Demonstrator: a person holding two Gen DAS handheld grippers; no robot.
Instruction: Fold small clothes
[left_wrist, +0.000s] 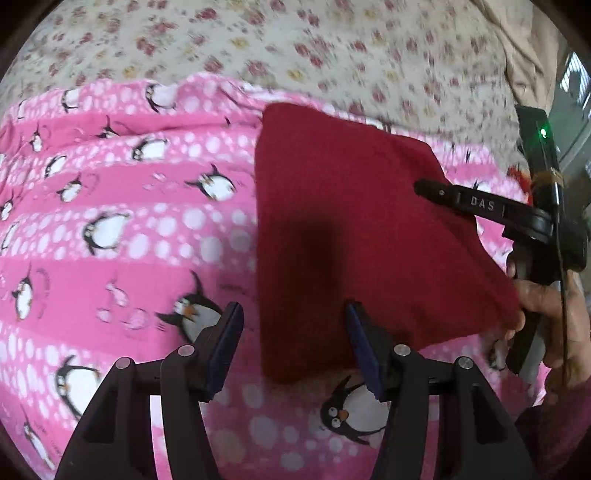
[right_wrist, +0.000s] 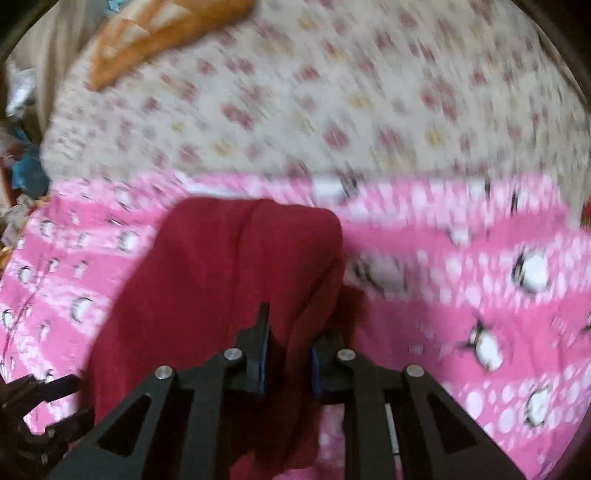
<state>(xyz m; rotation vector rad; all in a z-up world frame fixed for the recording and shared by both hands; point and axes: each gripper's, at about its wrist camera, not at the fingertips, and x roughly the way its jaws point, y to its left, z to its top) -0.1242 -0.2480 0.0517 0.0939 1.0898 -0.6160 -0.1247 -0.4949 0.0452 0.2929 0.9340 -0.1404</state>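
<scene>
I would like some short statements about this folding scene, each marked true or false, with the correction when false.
1. The red garment lies on a pink blanket with penguins. True.
2. The left gripper has its jaws shut on the red garment. False: its jaws stand apart; one pad is over the blanket, the other at the garment's edge, nothing pinched.
3. The right gripper has red cloth between its jaws. True: the pads press on a fold of it.
4. The blanket is spread over a plain blue sheet. False: the floral sheet beyond it is cream with small flowers.
5. An orange cushion lies far on the sheet in the right wrist view. True.
</scene>
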